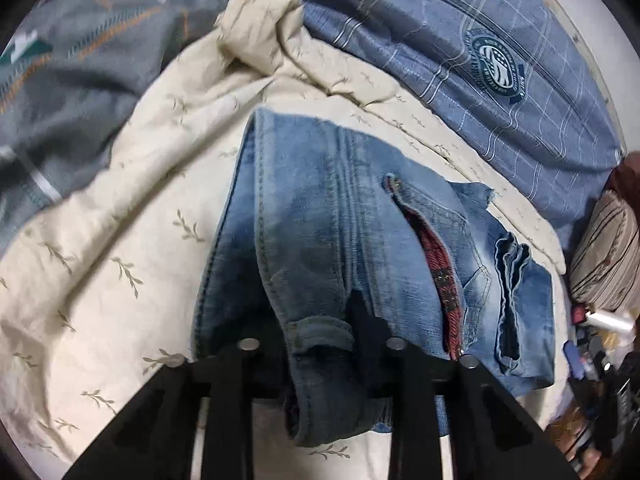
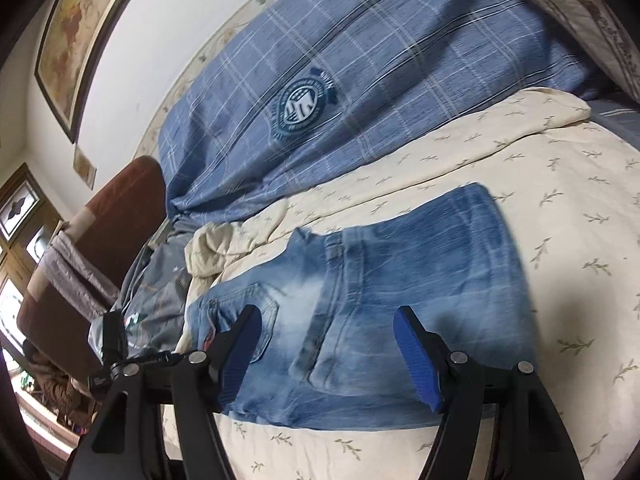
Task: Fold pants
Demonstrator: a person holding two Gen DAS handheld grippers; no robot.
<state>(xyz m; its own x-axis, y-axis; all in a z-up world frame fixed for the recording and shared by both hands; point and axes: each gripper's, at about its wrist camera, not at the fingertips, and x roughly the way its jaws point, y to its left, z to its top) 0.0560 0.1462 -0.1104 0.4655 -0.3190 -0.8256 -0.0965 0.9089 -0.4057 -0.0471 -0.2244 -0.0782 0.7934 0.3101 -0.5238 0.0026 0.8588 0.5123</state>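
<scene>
Faded blue jeans (image 1: 312, 208) lie folded lengthwise on a cream leaf-print bedspread (image 1: 100, 240), with a red lining showing at the pocket slit. My left gripper (image 1: 320, 344) is shut on a bunched fold of the jeans at their near end; the denim hides its fingertips. In the right wrist view the jeans (image 2: 420, 264) stretch across the bedspread (image 2: 560, 208). My right gripper (image 2: 327, 312) hovers just over their near part. It is open, its blue pads (image 2: 416, 356) are spread wide, and nothing is pinched between them.
A blue plaid quilt (image 2: 340, 60) with a round badge lies bunched beyond the jeans. A grey garment (image 1: 80, 60) sits at the far left, a striped pillow (image 1: 608, 248) at the right. A brown headboard (image 2: 120, 220) and a framed picture (image 2: 80, 32) stand by the wall.
</scene>
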